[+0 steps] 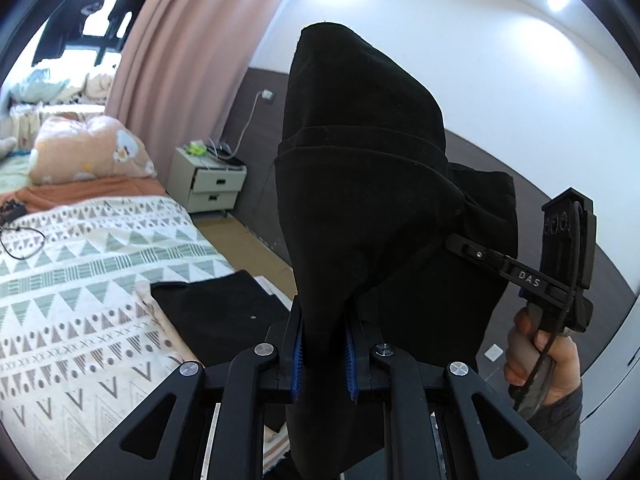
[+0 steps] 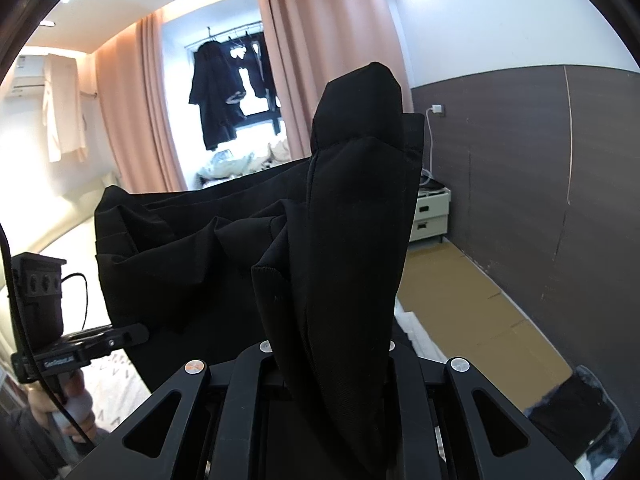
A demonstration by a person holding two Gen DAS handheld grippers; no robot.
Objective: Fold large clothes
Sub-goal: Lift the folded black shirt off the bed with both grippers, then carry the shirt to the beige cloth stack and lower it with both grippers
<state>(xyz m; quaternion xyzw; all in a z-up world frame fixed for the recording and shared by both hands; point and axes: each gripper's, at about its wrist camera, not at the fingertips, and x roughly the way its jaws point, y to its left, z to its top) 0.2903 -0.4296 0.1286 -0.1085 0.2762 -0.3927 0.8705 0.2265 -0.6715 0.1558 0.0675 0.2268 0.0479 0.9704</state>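
left gripper [image 1: 323, 354]: fingers closed on a bunch of the black garment [image 1: 360, 184] | right gripper [image 2: 332, 364]: fingers clamped on another part of it | garment: held up in the air between both grippers, above the patterned bed [image 1: 80, 264] | folded black cloth [image 1: 224, 312]: lies on the bed edge

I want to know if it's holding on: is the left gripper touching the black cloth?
Touching. In the left wrist view the left gripper has its blue pads pressed on the black cloth from both sides.
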